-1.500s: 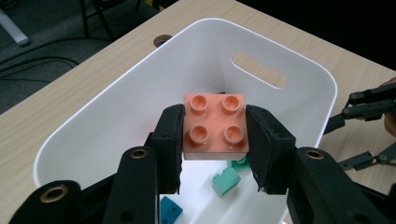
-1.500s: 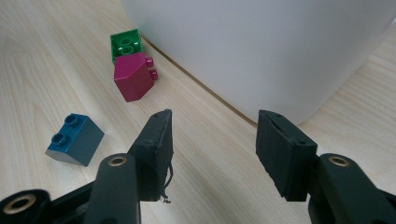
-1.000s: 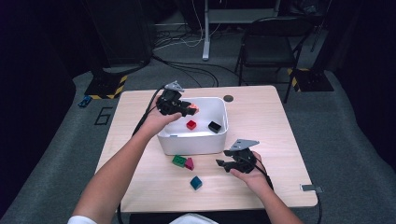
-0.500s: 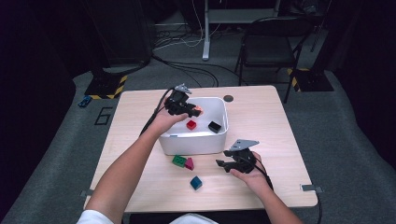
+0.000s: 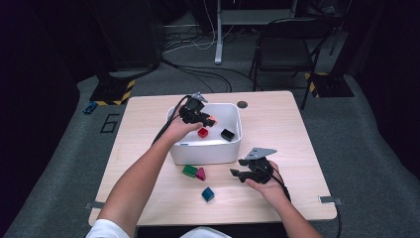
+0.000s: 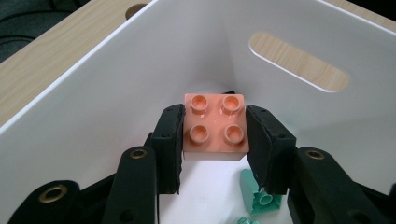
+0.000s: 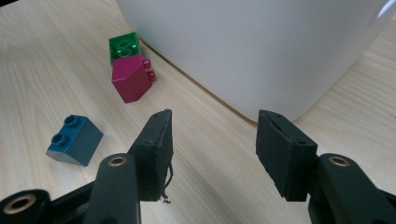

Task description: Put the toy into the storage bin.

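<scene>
A lab: dark carpet, floor cables (image 5: 198,74) (hazard-taped mounts), folding chair (image 5: 285,49).

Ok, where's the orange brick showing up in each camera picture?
High view: orange brick at the left tool, over the white bin.
Left gripper view: orange brick centre, clamped between the pads.
Right gripper view: not in it.
Shared landmark: the white bin.

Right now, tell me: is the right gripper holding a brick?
No: the right gripper has open jaws with only bare table between them.
</scene>
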A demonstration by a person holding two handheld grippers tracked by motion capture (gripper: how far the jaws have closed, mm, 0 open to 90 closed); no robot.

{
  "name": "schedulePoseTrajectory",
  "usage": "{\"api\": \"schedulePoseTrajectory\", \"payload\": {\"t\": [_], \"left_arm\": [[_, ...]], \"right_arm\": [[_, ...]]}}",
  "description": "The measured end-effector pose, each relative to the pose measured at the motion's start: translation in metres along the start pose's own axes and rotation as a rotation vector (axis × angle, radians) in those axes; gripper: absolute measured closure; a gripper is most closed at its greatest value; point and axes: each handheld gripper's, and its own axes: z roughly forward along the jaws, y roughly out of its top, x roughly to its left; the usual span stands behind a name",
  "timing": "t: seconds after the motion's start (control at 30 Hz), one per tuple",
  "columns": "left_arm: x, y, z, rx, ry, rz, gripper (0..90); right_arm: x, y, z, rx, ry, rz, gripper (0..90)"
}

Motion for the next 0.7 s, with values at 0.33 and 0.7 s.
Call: {"api": "schedulePoseTrajectory", "payload": {"t": [0.33,0.7], "left_arm": [[-0.004,0.001,-0.006,-0.015,0.012,-0.001,51.3],[-0.016,-0.001,-0.058,-0.088,0.016,0.037,51.4]], "right_arm": [[0.0,0.0,-0.001,-0.003,-0.003,0.012,45.9],[-0.002,-0.001,0.0,0.002,-0.007,0.017,45.9]]}}
